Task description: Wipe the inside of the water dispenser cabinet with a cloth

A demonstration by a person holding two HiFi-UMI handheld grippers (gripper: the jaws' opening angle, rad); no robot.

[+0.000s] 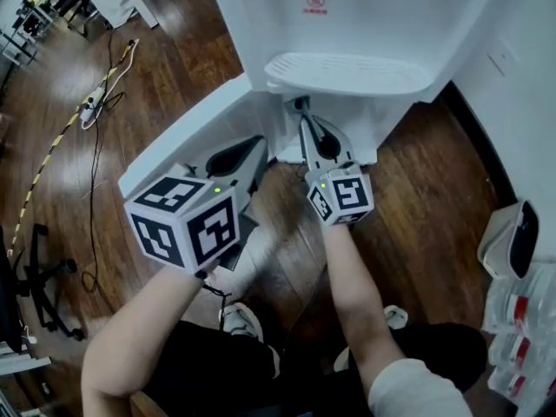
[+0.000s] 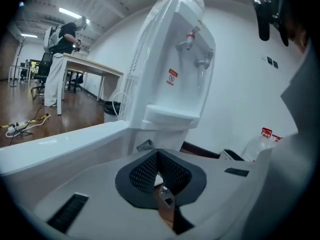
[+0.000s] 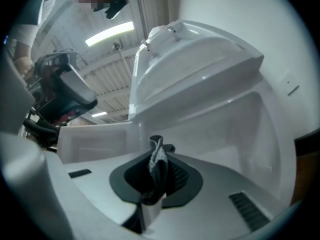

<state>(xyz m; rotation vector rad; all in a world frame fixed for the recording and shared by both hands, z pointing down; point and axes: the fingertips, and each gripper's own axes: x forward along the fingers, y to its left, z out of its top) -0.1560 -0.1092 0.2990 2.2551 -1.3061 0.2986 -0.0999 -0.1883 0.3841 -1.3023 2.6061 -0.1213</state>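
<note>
The white water dispenser (image 1: 347, 24) stands on a wooden floor, its low cabinet door (image 1: 187, 133) swung open to the left. My right gripper (image 1: 302, 111) reaches into the cabinet opening under the drip tray (image 1: 347, 72). It is shut on a grey cloth (image 3: 157, 159), which sticks up between the pads in front of the white cabinet interior (image 3: 225, 134). My left gripper (image 1: 259, 146) hovers just outside, beside the open door (image 2: 60, 144), facing the dispenser (image 2: 175, 59). Its pads (image 2: 145, 171) meet with nothing between them.
A power strip and cables (image 1: 91, 102) lie on the floor at the left, near a chair base (image 1: 39, 281). Water bottles (image 1: 521, 320) and a white bin (image 1: 512, 237) stand by the right wall. A person (image 2: 60, 39) stands at a far table (image 2: 95, 69).
</note>
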